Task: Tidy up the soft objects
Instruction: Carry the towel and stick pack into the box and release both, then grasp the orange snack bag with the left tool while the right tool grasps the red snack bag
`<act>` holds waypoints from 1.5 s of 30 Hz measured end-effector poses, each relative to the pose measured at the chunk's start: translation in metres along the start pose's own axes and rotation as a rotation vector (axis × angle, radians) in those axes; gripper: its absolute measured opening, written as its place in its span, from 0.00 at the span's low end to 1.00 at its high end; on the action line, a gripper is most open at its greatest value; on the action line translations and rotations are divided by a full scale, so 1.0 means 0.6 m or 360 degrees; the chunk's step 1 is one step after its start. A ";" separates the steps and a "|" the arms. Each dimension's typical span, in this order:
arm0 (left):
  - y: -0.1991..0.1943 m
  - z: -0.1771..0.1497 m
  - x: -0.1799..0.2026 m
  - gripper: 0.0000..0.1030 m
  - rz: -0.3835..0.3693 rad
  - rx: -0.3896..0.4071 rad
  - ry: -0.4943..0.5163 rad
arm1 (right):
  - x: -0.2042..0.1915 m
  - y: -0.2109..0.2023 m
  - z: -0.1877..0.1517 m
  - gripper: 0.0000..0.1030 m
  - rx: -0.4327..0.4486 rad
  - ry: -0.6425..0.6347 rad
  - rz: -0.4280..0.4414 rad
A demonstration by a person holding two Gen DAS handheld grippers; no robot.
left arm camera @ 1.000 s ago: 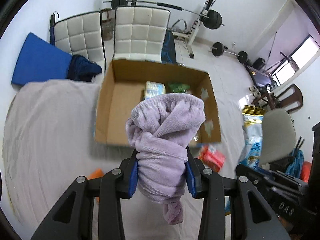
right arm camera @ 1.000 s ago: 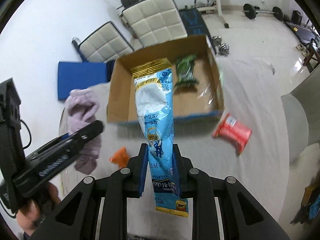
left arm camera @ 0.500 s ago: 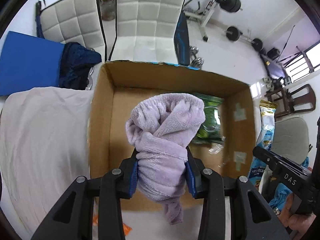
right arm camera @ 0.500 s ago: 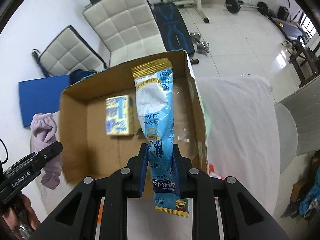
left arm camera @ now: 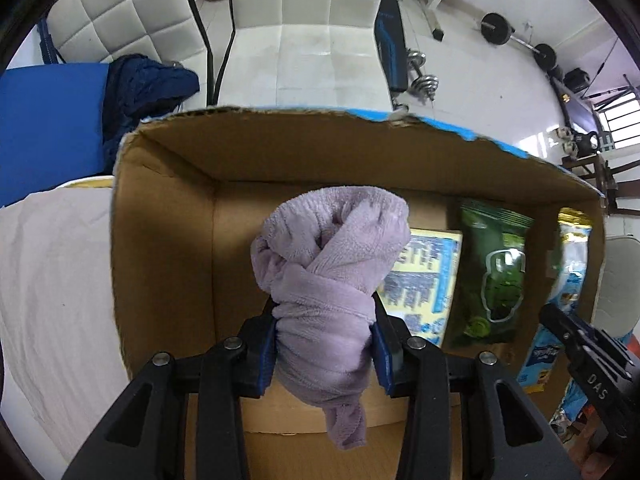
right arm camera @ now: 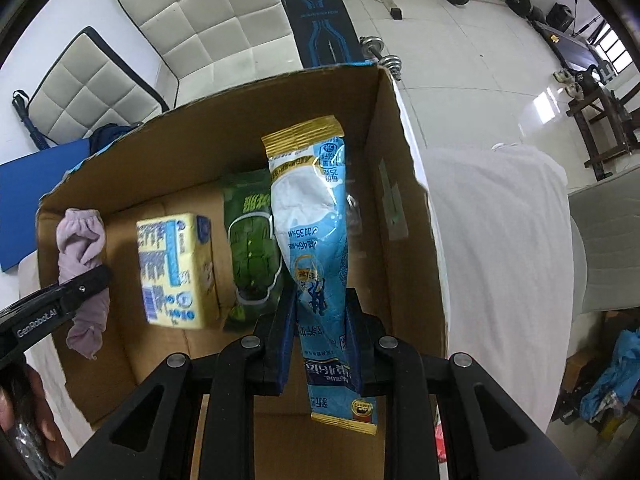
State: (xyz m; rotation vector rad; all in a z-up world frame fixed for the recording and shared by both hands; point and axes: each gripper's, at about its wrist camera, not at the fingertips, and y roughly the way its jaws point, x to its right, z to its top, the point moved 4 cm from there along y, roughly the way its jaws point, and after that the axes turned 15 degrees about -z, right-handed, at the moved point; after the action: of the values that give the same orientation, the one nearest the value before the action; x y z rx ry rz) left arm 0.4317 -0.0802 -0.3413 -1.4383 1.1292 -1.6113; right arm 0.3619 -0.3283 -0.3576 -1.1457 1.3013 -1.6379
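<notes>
My left gripper [left arm camera: 325, 344] is shut on a lilac fleece cloth [left arm camera: 328, 268], held over the left part of an open cardboard box [left arm camera: 160, 240]. My right gripper [right arm camera: 322, 336] is shut on a blue and white snack pouch [right arm camera: 312, 232], held over the right part of the same box [right arm camera: 404, 216]. A yellow and blue pack [right arm camera: 174, 268] and a green bag [right arm camera: 252, 248] lie on the box floor; both also show in the left wrist view, the pack [left arm camera: 420, 280] and the bag [left arm camera: 492, 276]. The lilac cloth [right arm camera: 82, 256] and the left gripper show at the left of the right wrist view.
The box sits on a bed with a white sheet [right arm camera: 500, 240]. Behind it stand two white quilted chairs [left arm camera: 304, 12], a blue mat [left arm camera: 44, 120] and a dark blue garment [left arm camera: 148, 84]. Weights and a bench [right arm camera: 320, 12] lie on the tiled floor.
Both grippers have moved forward over the box and lower into it, each still holding its item. The box fills more of both views.
</notes>
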 end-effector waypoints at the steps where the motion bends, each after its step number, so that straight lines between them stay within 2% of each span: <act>1: 0.002 0.001 -0.004 0.38 -0.0008 -0.0006 -0.0015 | 0.000 0.004 0.004 0.25 -0.0002 -0.0002 -0.0014; 5: -0.003 -0.003 -0.017 0.49 -0.0064 -0.0011 -0.0104 | 0.000 0.013 0.016 0.31 -0.0033 -0.0026 -0.0047; 6: -0.006 -0.004 -0.018 0.52 -0.0066 -0.0007 -0.0107 | 0.002 0.013 0.018 0.40 -0.0024 -0.0030 -0.0066; 8: -0.015 -0.008 -0.018 0.55 -0.0061 0.0012 -0.0108 | 0.006 0.005 0.014 0.51 -0.0007 -0.0017 -0.0068; 16: -0.051 -0.040 -0.008 0.56 -0.0067 0.0076 -0.0058 | 0.010 -0.010 -0.010 0.51 -0.0031 -0.0016 -0.0017; 22: -0.072 -0.082 0.009 0.57 -0.0045 0.0124 0.0034 | -0.003 -0.034 -0.065 0.51 -0.0037 -0.0083 0.0011; 28: -0.119 -0.129 0.036 0.58 -0.0029 0.0269 0.0132 | -0.007 -0.059 -0.121 0.51 0.0015 -0.0124 0.0021; 29: -0.128 -0.135 0.040 0.64 -0.0030 0.0293 0.0142 | -0.007 -0.065 -0.132 0.51 0.0031 -0.0128 0.0031; 30: -0.134 -0.140 0.042 0.74 -0.0033 0.0313 0.0151 | -0.007 -0.073 -0.142 0.51 0.0053 -0.0137 0.0033; 32: -0.151 -0.153 0.046 0.84 -0.0010 0.0369 0.0158 | -0.010 -0.089 -0.159 0.51 0.0112 -0.0158 0.0015; 34: -0.165 -0.170 0.049 0.84 0.0021 0.0419 0.0175 | -0.008 -0.109 -0.175 0.61 0.0176 -0.0167 0.0009; 35: -0.169 -0.179 0.050 0.89 0.0030 0.0434 0.0177 | -0.005 -0.118 -0.181 0.75 0.0203 -0.0166 0.0012; 36: -0.176 -0.190 0.050 0.92 0.0025 0.0458 0.0173 | -0.002 -0.132 -0.188 0.85 0.0239 -0.0163 0.0031; 40: -0.197 -0.220 0.052 0.95 -0.0028 0.0510 0.0147 | 0.010 -0.169 -0.212 0.88 0.0342 -0.0156 0.0017; 41: -0.202 -0.225 0.054 0.98 -0.0028 0.0523 0.0145 | 0.013 -0.179 -0.221 0.88 0.0372 -0.0153 0.0010; 44: -0.216 -0.245 0.061 0.99 -0.0011 0.0571 0.0154 | 0.024 -0.201 -0.236 1.00 0.0433 -0.0155 0.0014; 45: -0.224 -0.253 0.066 0.99 -0.0002 0.0599 0.0165 | 0.028 -0.209 -0.242 1.00 0.0455 -0.0150 0.0011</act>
State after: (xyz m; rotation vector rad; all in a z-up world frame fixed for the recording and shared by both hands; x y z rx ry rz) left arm 0.2835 -0.0406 -0.2036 -1.1210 0.8227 -1.8026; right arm 0.2169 -0.2708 -0.2444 -1.0287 0.9740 -1.6801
